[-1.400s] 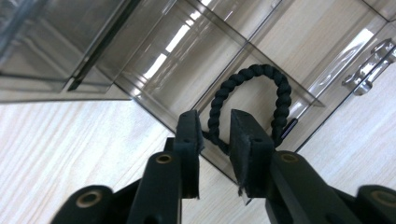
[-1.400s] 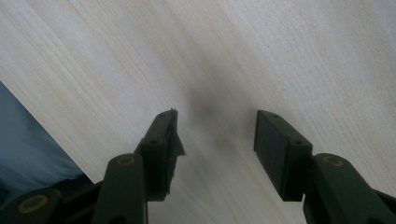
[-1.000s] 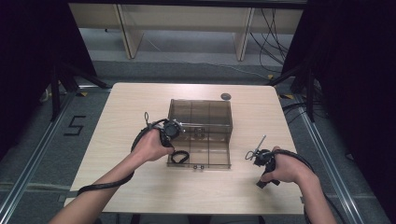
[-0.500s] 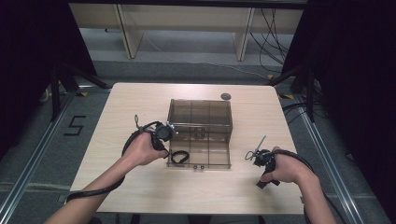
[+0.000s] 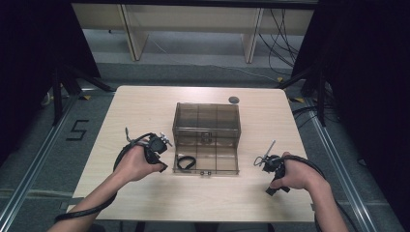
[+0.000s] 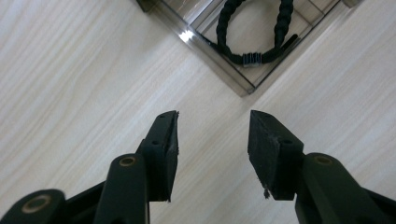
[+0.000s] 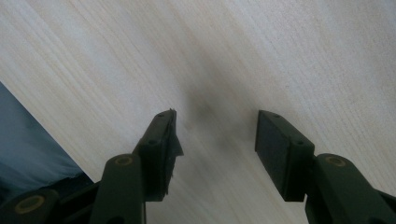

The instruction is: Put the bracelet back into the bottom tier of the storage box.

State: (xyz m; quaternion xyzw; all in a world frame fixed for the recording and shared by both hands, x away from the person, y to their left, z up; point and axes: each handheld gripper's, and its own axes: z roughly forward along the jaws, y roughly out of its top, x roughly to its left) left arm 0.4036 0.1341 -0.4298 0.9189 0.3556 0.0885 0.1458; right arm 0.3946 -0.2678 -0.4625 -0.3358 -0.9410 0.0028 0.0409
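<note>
A brown see-through compartment box (image 5: 207, 126) stands mid-table with its flat open half (image 5: 217, 159) towards me. A black braided bracelet (image 5: 185, 162) lies in the front left corner of that half; in the left gripper view the bracelet (image 6: 256, 32) sits just behind the clear corner wall (image 6: 219, 70). My left gripper (image 5: 163, 165) is over bare table to the left of that corner. Its jaws have just been opening, and the left gripper (image 6: 214, 122) is open with nothing between the pads. My right gripper (image 5: 270, 190) (image 7: 215, 120) is open over bare wood at the front right.
A small dark round disc (image 5: 233, 99) lies near the table's far edge, behind the box. In the right gripper view the table edge (image 7: 46, 126) runs close on the left, with floor beyond. Cables trail from both grippers. Bare tabletop (image 5: 130, 116) stretches left of the box.
My left gripper has drawn back leftwards from the box's side to the table beside its front corner. The bracelet lies where it did. The right hand has stayed put.
</note>
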